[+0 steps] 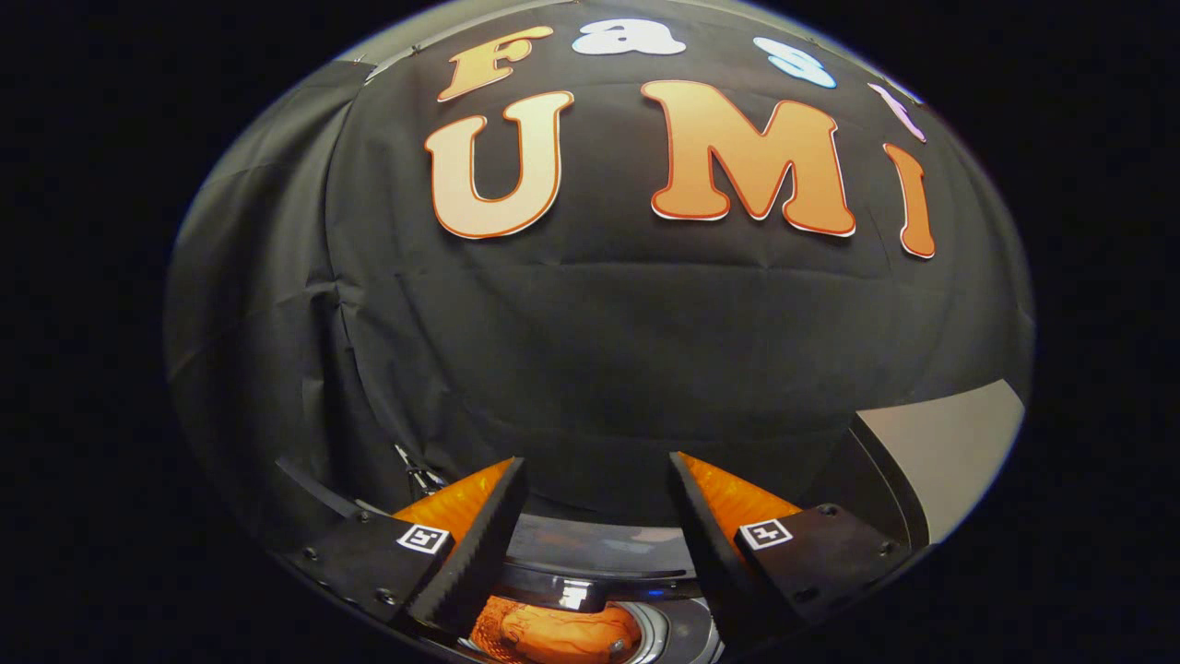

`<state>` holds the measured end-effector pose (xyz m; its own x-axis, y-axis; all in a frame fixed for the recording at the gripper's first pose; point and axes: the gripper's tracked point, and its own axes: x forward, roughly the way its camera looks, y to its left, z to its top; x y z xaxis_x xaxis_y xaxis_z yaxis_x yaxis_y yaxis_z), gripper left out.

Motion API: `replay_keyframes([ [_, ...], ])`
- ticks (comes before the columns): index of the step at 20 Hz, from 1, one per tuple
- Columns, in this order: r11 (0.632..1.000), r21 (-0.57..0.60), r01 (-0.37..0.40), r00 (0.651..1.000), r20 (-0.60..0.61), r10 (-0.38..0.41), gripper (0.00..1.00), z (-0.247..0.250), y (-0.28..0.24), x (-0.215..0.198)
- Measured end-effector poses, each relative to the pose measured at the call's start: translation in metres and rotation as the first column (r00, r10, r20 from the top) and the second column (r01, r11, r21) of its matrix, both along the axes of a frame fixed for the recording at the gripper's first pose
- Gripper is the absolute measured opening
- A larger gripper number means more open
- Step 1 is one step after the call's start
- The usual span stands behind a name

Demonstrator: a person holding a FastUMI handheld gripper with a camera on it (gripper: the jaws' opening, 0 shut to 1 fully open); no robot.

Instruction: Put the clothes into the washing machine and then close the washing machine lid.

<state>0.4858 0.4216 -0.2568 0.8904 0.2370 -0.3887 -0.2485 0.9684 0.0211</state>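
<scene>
While gripper (595,516) sits high with fingers spread wide, nothing between them, orange clothes (562,636) lie at bottom centre of frame, inside round washing machine (664,632) opening. Looks like clothes already in. Judge next step: closing lid (599,549), dark curved edge just ahead of fingers. You should tilt down first, approach lid edge squarely, push slow.

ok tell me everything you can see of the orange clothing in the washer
The orange clothing sits low between the fingers of the gripper, inside the round opening of the washing machine. It looks like soft fabric, bunched and folded into rounded rolls, with a netted or ribbed patch at one side. Just a small part shows; the rest is hidden by the fingers and the dark rim. The gripper is open and nothing is held; whether the fingers touch the cloth cannot be told.
</scene>
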Motion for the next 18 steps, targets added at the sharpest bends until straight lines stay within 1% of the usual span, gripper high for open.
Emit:
replay_keyframes([
  [3, 1.0, 0.002, 0.0, 1.0, 0.017, 0.0, 0.98, -0.006, -0.003, -0.016],
  [6, 1.0, 0.005, 0.004, 0.999, 0.046, -0.004, 0.98, -0.014, -0.007, -0.053],
  [8, 1.0, 0.003, 0.009, 0.999, 0.037, -0.009, 0.98, -0.029, -0.01, -0.082],
  [10, 0.999, -0.004, 0.032, 0.999, -0.015, -0.032, 0.98, -0.069, -0.017, -0.12],
  [11, 1.0, 0.016, 0.011, 0.998, -0.058, -0.01, 0.98, -0.094, -0.014, -0.139],
  [12, 0.999, 0.036, 0.009, 0.997, -0.079, -0.006, 0.97, -0.117, -0.015, -0.158],
  [13, 0.999, 0.046, 0.014, 0.998, -0.064, -0.011, 0.97, -0.13, -0.017, -0.169],
  [14, 1.0, 0.022, 0.018, 0.998, -0.062, -0.017, 0.97, -0.138, -0.02, -0.178],
  [16, 0.999, -0.025, -0.025, 0.997, -0.074, 0.024, 0.97, -0.15, -0.014, -0.184],
  [18, 0.999, -0.035, -0.04, 0.997, -0.07, 0.037, 0.98, -0.151, -0.013, -0.183],
])
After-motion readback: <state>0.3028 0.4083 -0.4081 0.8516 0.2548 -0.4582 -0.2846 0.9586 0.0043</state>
